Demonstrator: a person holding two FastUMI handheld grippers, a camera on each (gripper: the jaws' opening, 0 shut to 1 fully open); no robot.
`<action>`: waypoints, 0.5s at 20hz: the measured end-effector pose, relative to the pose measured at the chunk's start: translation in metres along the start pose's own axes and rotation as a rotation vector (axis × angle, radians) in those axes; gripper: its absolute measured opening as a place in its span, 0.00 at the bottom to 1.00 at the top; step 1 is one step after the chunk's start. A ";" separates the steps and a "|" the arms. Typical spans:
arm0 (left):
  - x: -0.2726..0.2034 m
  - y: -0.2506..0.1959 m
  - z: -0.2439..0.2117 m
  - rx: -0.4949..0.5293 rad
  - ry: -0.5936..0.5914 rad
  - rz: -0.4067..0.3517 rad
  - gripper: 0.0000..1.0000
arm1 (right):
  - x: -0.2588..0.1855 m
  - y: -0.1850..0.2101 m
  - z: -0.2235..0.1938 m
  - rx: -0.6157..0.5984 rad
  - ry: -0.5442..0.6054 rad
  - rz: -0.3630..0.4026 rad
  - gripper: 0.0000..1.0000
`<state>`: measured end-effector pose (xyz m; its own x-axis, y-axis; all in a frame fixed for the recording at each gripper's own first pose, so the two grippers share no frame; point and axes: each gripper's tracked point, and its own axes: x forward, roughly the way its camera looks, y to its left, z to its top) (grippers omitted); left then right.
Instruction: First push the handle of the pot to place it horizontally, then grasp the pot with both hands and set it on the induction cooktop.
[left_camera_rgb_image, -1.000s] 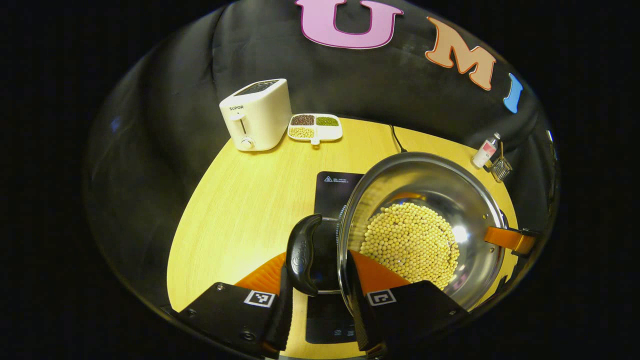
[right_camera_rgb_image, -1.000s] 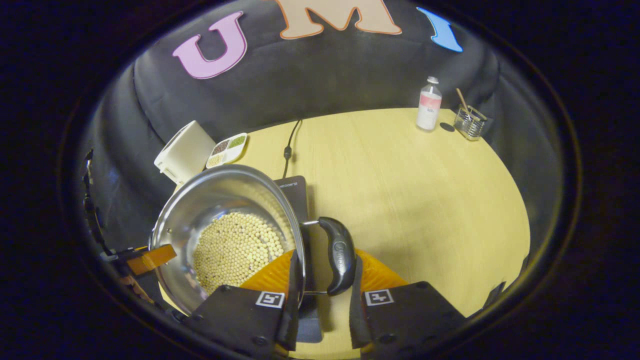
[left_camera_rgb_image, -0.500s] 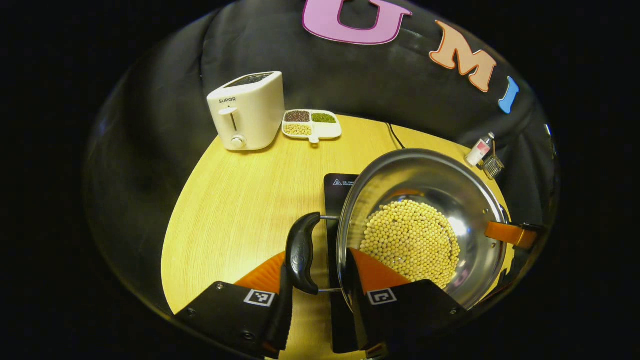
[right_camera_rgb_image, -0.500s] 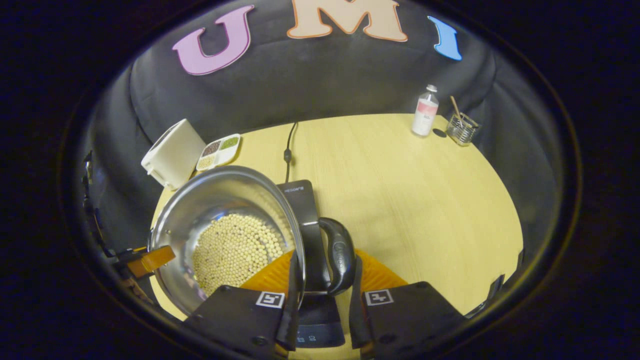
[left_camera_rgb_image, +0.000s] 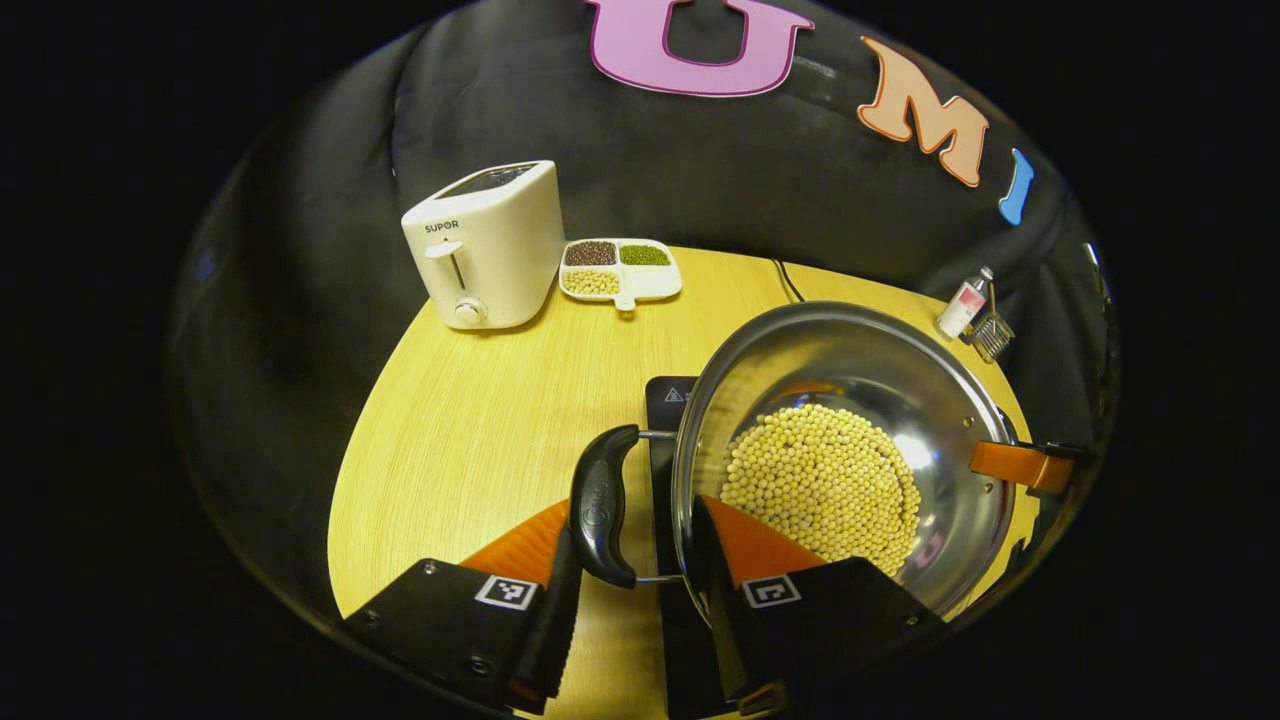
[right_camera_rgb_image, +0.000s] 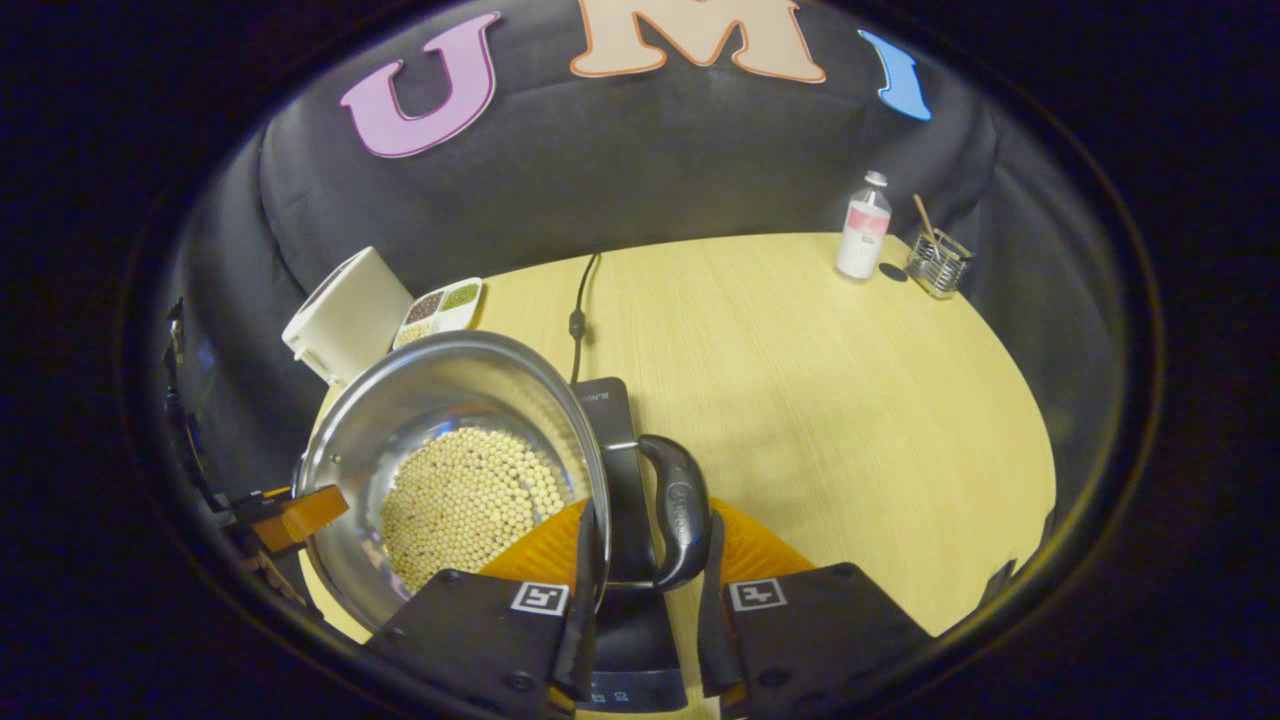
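Right gripper view: cooktop (right_camera_rgb_image: 622, 640) buttons below pot (right_camera_rgb_image: 450, 450).

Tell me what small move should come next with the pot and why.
Probably ease the pot straight down. Each hand-held gripper, left and right, has its fingers around a side handle, one finger inside the rim, and the induction cooktop lies right beneath. Keep it level, since loose soybeans cover the bottom.
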<state>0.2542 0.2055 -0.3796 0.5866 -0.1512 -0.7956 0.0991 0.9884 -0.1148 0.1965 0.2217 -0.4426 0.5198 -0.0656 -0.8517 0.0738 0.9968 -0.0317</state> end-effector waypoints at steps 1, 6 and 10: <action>0.001 0.000 0.000 0.008 0.002 0.007 0.61 | 0.001 0.000 0.000 0.005 0.005 0.006 0.43; 0.000 -0.005 -0.003 0.038 0.015 -0.001 0.69 | 0.005 -0.006 -0.003 0.005 -0.003 0.010 0.54; -0.012 0.003 0.014 0.068 -0.081 0.059 0.77 | -0.008 -0.014 0.010 0.053 -0.050 0.017 0.62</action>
<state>0.2582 0.2103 -0.3621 0.6554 -0.0960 -0.7491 0.1149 0.9930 -0.0268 0.2002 0.2075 -0.4302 0.5630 -0.0524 -0.8248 0.1091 0.9940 0.0114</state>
